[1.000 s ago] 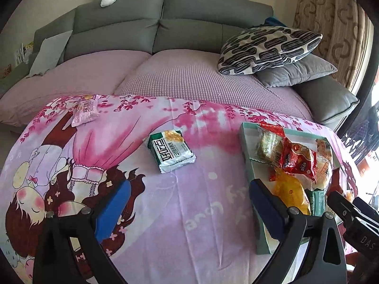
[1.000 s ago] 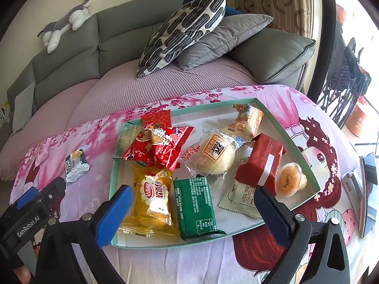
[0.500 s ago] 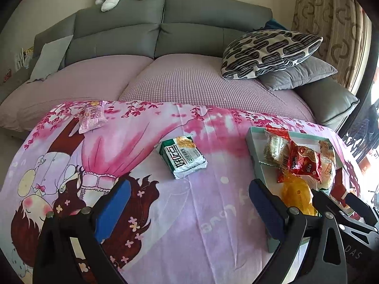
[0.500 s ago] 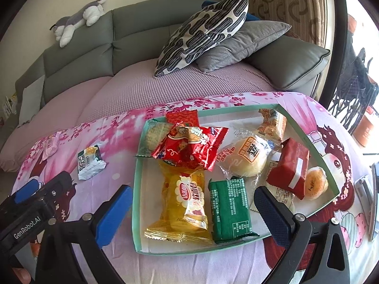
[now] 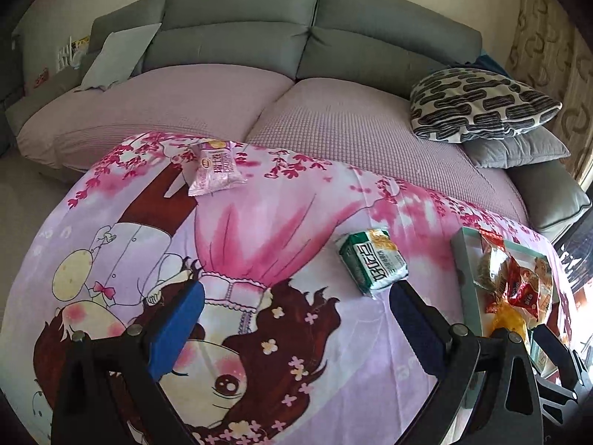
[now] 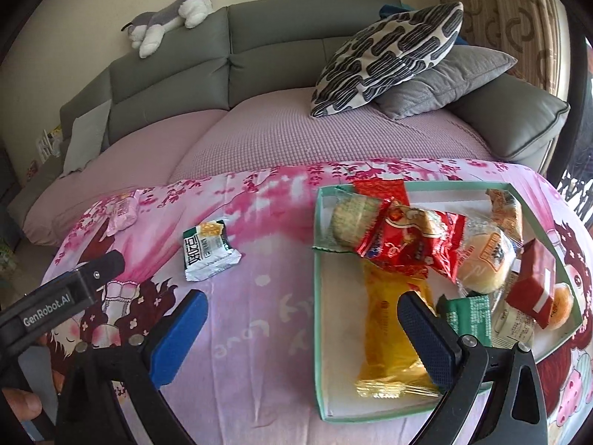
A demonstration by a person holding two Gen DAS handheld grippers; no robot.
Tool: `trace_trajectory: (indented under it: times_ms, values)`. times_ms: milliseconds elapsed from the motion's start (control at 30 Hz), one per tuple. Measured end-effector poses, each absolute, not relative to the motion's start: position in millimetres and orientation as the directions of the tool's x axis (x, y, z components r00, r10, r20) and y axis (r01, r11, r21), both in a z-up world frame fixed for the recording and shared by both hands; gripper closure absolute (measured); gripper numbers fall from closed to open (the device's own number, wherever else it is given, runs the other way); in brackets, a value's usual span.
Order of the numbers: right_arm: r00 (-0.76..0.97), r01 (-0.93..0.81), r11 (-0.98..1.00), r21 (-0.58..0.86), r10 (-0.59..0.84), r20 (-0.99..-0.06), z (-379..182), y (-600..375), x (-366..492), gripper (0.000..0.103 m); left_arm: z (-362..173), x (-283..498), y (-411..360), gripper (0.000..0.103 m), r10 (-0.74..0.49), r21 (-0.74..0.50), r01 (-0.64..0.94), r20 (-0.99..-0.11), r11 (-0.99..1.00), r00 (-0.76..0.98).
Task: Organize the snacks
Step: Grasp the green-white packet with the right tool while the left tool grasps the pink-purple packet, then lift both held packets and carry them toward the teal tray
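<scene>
Green-white packet, pink cartoon cloth

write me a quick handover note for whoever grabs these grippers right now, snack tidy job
Left gripper: open, empty, above the cartoon cloth, its right finger near the green-and-white snack pack.
Right gripper: open, empty, at the near left edge of the mint tray.
Done: the tray holds the yellow pack, red pack, round bun, green packet, red box and others.
Left: the green-and-white pack and the pink snack pack, at the cloth's far edge, lie outside the tray; move both in.
</scene>
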State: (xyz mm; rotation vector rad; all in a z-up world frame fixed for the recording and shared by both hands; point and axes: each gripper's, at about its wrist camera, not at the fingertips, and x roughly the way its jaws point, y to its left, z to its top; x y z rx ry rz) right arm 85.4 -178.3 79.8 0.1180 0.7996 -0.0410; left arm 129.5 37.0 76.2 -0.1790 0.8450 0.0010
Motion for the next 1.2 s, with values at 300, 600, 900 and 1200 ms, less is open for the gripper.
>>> trace_trajectory:
  times_ms: [300, 600, 900, 1200]
  values:
    - [0.690, -0.007, 0.999, 0.035, 0.031, -0.723, 69.1, -133.2, 134.4, 0.000, 72.9, 180.1, 87.1, 0.003, -0.081, -0.180, -0.093, -0.769, 0.979, 0.634]
    - [0.635, -0.094, 0.995, 0.012, 0.069, -0.769, 35.4, -93.8, 180.3, 0.002, 57.3, 247.2, 122.7, 0.003, -0.067, -0.162, -0.111, -0.806, 0.981, 0.587]
    - [0.612, -0.108, 0.994, -0.012, 0.057, -0.789, 20.6, -82.3, 209.7, 0.027, 31.6, 300.5, 137.9, 0.018, -0.101, -0.201, -0.136, -0.844, 0.970, 0.527]
    - [0.593, -0.115, 0.993, -0.002, 0.067, -0.802, 17.4, -80.8, 214.4, 0.051, 21.2, 312.8, 133.8, 0.056, -0.112, -0.206, -0.135, -0.857, 0.969, 0.503]
